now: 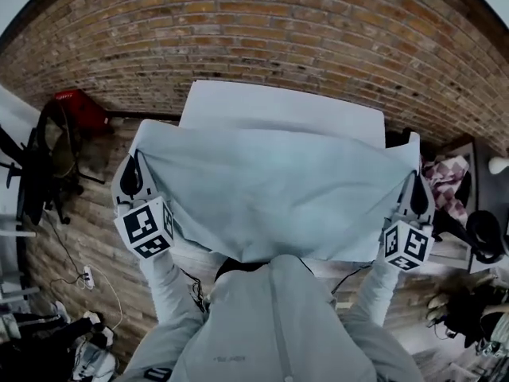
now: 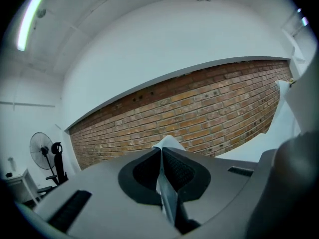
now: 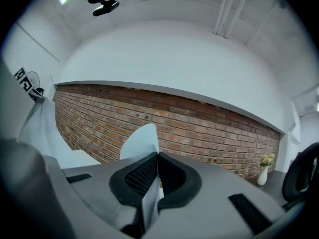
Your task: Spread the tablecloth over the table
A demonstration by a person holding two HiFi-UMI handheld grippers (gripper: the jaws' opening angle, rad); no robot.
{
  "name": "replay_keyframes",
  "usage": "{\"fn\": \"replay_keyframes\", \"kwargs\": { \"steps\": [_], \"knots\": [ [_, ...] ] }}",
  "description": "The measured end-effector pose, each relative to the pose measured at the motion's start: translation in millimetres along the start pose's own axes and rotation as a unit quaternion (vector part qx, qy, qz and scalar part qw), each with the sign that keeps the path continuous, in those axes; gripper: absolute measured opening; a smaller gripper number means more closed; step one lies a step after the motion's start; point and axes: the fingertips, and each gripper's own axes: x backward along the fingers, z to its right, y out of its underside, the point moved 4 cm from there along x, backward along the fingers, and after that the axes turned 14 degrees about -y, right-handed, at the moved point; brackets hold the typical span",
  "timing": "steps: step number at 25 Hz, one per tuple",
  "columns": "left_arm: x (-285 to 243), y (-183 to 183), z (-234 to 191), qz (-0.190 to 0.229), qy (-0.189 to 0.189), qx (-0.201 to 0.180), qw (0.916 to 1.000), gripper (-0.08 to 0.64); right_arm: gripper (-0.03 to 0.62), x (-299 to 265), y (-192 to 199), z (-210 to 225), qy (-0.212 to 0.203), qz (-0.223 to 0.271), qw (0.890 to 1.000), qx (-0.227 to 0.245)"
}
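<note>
Grey hooded top (image 1: 270, 325) of the person, at the table's (image 1: 278, 102) near side. Tablecloth (image 1: 262, 193): pale sheet held up over the table's near part, far part bare. Left gripper (image 1: 135, 161): jaws clamped tight on the cloth's left corner. Right gripper (image 1: 414, 169): likewise pinched on the right corner. Step, as judged: sheet raised for the cast; next calls for a forward throw and lowering, hem squared to the table's edge. Room: brick wall (image 1: 262, 30) close behind the table; chair (image 1: 48, 157) left of it.
</note>
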Motion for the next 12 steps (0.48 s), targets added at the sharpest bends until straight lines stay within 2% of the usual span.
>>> {"fn": "replay_keyframes", "kwargs": {
  "steps": [5,12],
  "knots": [
    [-38.9,7.1,15.4,-0.007,0.041,-0.012,0.9991,0.025,0.021,-9.6,0.1,-8.0,0.042,-0.015,0.999,0.009],
    [-69.5,14.1,49.4,-0.013,0.079,-0.03,0.9963,0.025,0.021,-5.0,5.6,5.6,0.081,-0.042,0.995,0.032]
  ]
}}
